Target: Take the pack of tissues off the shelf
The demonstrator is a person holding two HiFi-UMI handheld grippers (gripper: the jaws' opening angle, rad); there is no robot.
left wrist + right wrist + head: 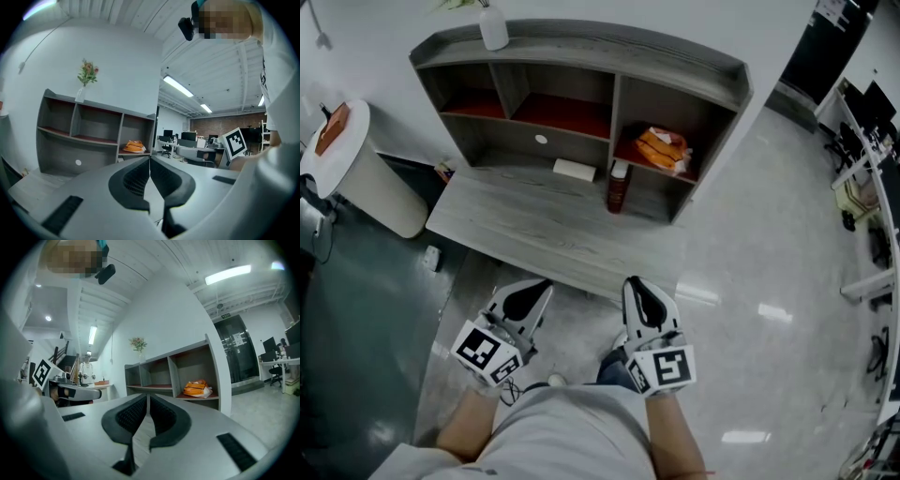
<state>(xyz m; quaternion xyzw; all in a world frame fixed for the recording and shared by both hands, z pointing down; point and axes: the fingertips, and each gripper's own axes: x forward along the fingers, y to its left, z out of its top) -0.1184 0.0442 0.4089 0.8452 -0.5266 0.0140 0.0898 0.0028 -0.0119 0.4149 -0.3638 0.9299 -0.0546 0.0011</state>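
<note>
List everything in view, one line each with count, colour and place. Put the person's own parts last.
shelf unit: one, grey with red shelf boards, against the white wall, desk top in front
pack of tissues: one, orange, right compartment of the shelf unit
vase: one, white, holding flowers, on top of the shelf unit
bottle: one, dark red, upright on the desk top, beside the right compartment's divider
flat box: one, white, at the back of the desk top, near the middle
round stand: one, white, left of the shelf unit, a brown thing on top
office chairs: a few, dark, far right
left gripper: one, grey, jaws shut, empty
right gripper: one, grey, jaws shut, empty
</note>
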